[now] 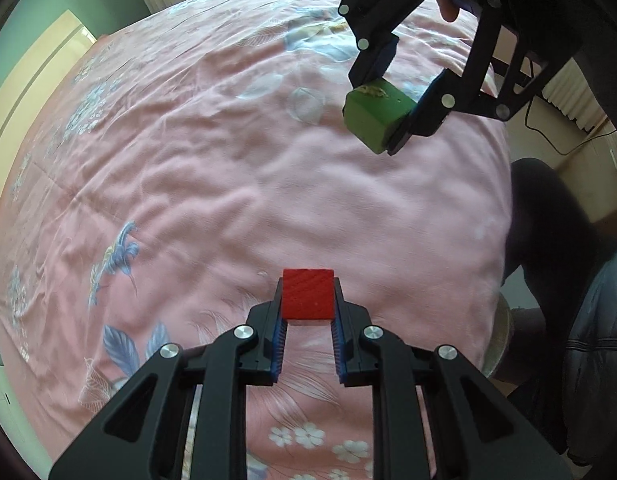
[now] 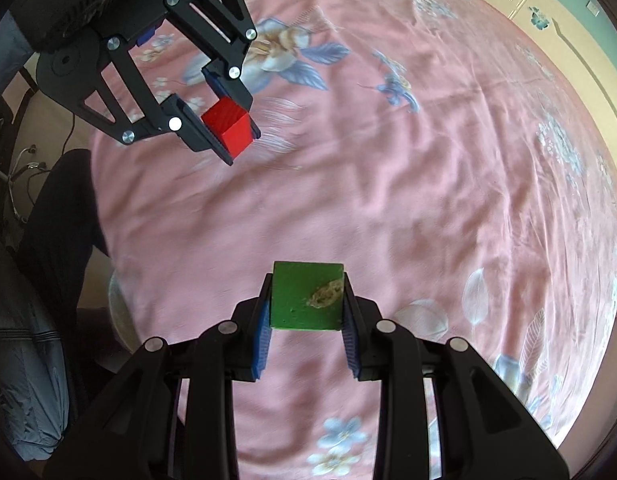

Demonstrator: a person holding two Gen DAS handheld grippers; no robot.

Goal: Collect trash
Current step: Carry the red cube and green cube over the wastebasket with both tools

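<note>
Above the pink floral bedspread (image 1: 212, 168), both grippers carry a block clear of the cloth. The left gripper (image 1: 307, 300) is clamped on a red wooden block (image 1: 307, 293), its blue ribbed pads pressing two opposite side faces, with the block sitting right at the fingertips. The right gripper (image 2: 307, 300) is clamped in the same way on a green wooden block (image 2: 307, 295), which is the wider of the two and bears a pale brownish scuff or chipped patch on its upper face.

Both blocks look like painted wood: stiff, light, not fragile, and unlikely to deform under the jaws. The paint seems smooth, so a grip on flat parallel faces, as here, is the sound choice; the ribbed pads should keep them from sliding. Because each block is held only by the fingertips, a sharp swing could, I judge, let one pivot or slip out.

Neither block has a strong long axis. In the left wrist view the red one reads as nearly cubic, its faces square to the jaws. The green one, seen from the left wrist camera (image 1: 378, 116), looks slightly longer than it is wide, with that longer side running across the gap between the fingers and its scuffed face turned up.

No bin or bag for the trash is clearly visible in either view.
</note>
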